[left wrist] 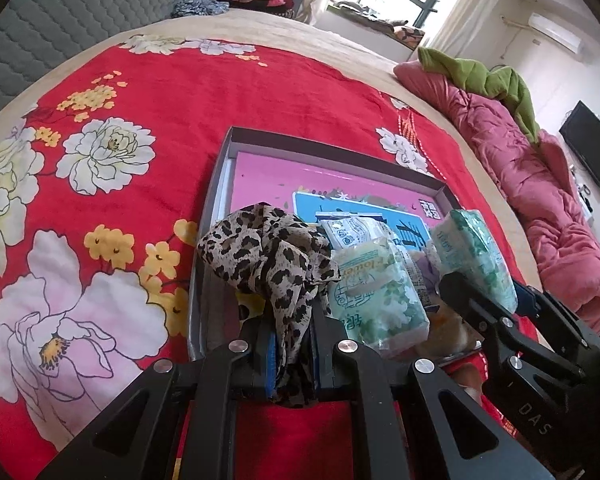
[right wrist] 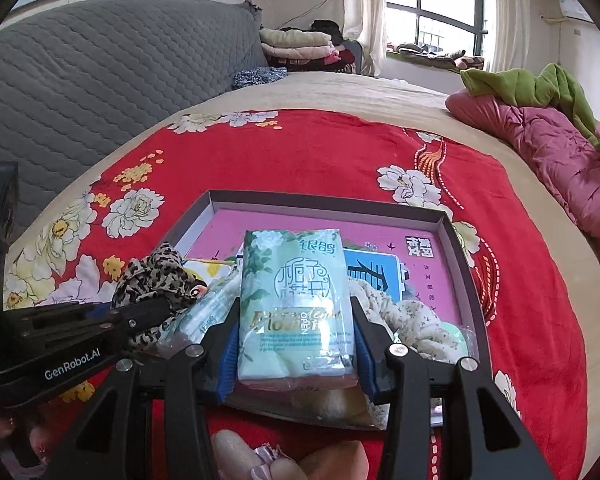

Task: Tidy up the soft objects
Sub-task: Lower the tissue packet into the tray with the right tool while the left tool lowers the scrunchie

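**Both grippers loaded over the shallow box**

The left gripper angles down toward the near left corner of the grey-rimmed box lying on the red floral bedspread. Its jaws are pinched tight on a leopard-print scarf, which bunches above the fingertips and trails down between the blue pads.

The right gripper also tilts downward, over the box's near edge. Its jaws stand partly apart, pressing both sides of a green tissue pack, held upright with its label facing the camera. Another tissue pack and a pale speckled cloth lie in the box beside it.
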